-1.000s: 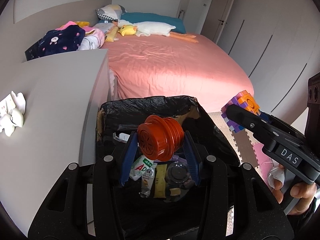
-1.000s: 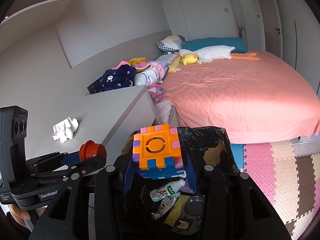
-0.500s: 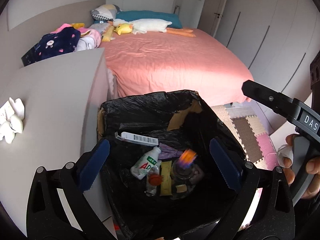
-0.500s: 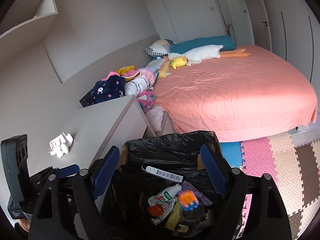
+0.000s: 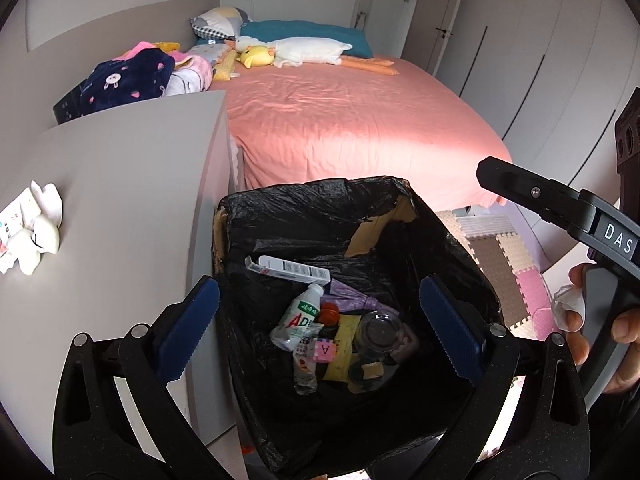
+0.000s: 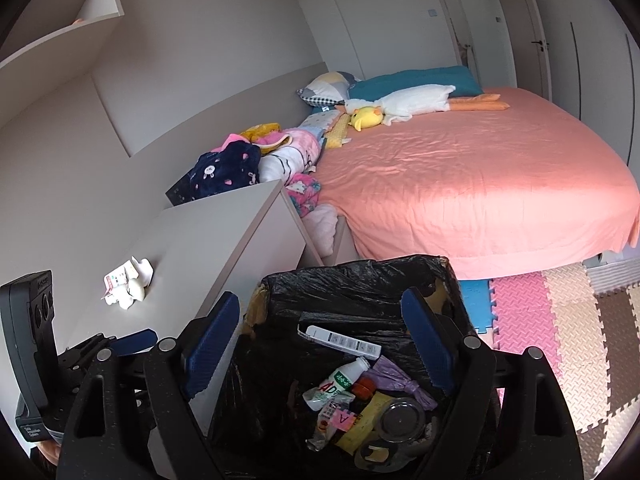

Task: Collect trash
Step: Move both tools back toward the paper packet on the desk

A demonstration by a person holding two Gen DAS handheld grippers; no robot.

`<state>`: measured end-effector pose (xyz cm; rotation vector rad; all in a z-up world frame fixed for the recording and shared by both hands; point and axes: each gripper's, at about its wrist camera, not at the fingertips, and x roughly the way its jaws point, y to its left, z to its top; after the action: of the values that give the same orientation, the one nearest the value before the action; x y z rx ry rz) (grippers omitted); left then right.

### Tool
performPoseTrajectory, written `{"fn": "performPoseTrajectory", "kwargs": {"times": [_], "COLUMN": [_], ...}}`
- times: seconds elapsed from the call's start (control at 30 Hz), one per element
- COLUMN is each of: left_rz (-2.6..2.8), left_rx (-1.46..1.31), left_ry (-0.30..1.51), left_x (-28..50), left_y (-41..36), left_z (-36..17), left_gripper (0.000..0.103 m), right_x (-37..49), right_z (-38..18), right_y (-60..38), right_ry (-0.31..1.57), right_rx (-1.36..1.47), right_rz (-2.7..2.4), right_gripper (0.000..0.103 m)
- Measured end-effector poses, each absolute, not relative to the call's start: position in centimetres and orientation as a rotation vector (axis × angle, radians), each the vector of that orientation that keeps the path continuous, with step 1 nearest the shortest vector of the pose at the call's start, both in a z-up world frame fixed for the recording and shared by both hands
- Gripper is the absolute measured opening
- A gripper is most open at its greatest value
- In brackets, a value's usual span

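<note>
A bin with a black liner (image 5: 304,196) stands beside the grey cabinet. My left gripper (image 5: 318,286) hangs open above it with nothing between its blue pads. In the right wrist view my right gripper (image 6: 320,303) is also open over the bin (image 6: 360,268) and holds nothing. In the bin lie a pink foam cube marked "A" (image 5: 324,350) (image 6: 343,418), an orange-red ribbed piece (image 5: 329,314) (image 6: 365,387), a white bottle (image 5: 298,320), a white box (image 5: 294,270), a purple bag (image 6: 400,378) and a clear cup (image 5: 376,330).
The grey cabinet top (image 5: 120,184) at the left carries a crumpled white packet (image 5: 32,236). A bed with a pink sheet (image 5: 340,120) lies behind the bin, with clothes and plush toys on it. Foam mats (image 6: 560,340) cover the floor at right. A hand (image 5: 624,336) grips the right gripper's handle.
Both grippers opened. The orange-red piece left the left jaws and the foam cube left the right jaws. Both fell and now lie among the trash in the bin.
</note>
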<state>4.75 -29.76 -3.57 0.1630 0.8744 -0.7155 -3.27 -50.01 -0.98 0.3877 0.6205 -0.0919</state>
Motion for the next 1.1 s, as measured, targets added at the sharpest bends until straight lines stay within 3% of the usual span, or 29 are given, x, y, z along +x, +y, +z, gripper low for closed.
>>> {"fn": "performPoseTrajectory", "kwargs": {"times": [1.1], "left_rz": [-0.370], "left_rx": [0.005], "left_ry": [0.892], "left_x": [10.7], "left_y": [-12.3], "left_z": [-4.9], "left_gripper": [0.097], "right_x": [7.7], "right_z": [-3.5], "right_y": [-34.6], "right_ry": [0.741], "right_rx": [0.229], "right_rz": [0.193], "right_gripper": [0.083]}}
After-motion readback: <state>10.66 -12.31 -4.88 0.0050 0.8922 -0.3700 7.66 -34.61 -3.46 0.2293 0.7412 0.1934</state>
